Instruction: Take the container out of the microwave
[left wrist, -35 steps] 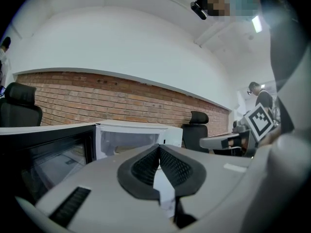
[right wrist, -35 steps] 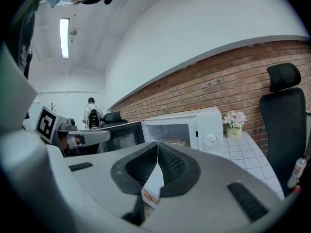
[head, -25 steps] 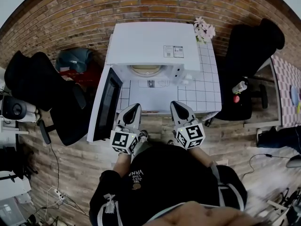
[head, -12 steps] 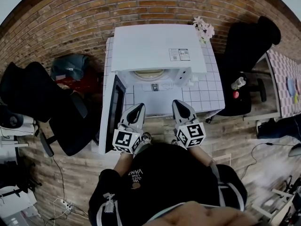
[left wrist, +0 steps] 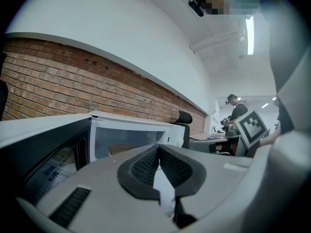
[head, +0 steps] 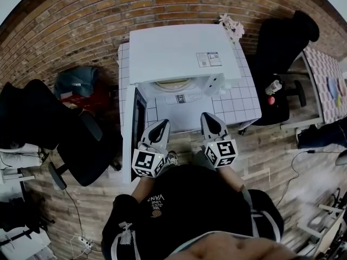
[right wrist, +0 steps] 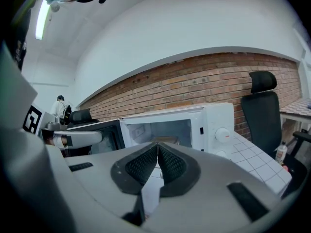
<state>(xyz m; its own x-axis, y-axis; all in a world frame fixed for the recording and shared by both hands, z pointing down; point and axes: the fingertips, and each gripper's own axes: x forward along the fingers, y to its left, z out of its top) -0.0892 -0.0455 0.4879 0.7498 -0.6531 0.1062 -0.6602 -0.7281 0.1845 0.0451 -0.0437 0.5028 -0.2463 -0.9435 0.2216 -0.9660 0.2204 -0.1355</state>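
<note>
A white microwave [head: 181, 53] stands on a white tiled table [head: 244, 99], its dark-windowed door [head: 133, 126] swung open to the left. Inside the cavity lies a tan, round container [head: 172, 83], also seen low in the opening in the right gripper view as the container [right wrist: 167, 140]. My left gripper [head: 162, 124] and right gripper [head: 209, 117] hover side by side at the table's front edge, short of the opening. Both are shut with nothing between the pads, as the left gripper [left wrist: 159, 149] and right gripper [right wrist: 158, 145] views show.
A black office chair [head: 81, 140] stands left of the open door, another black chair [head: 282, 47] right of the table. Pale flowers [head: 232, 28] sit at the table's back right corner. A blue bag [head: 73, 80] lies by the brick wall. The floor is wood planks.
Both grippers have edged forward toward the microwave's opening, keeping side by side and shut. The door and the container have not moved.
</note>
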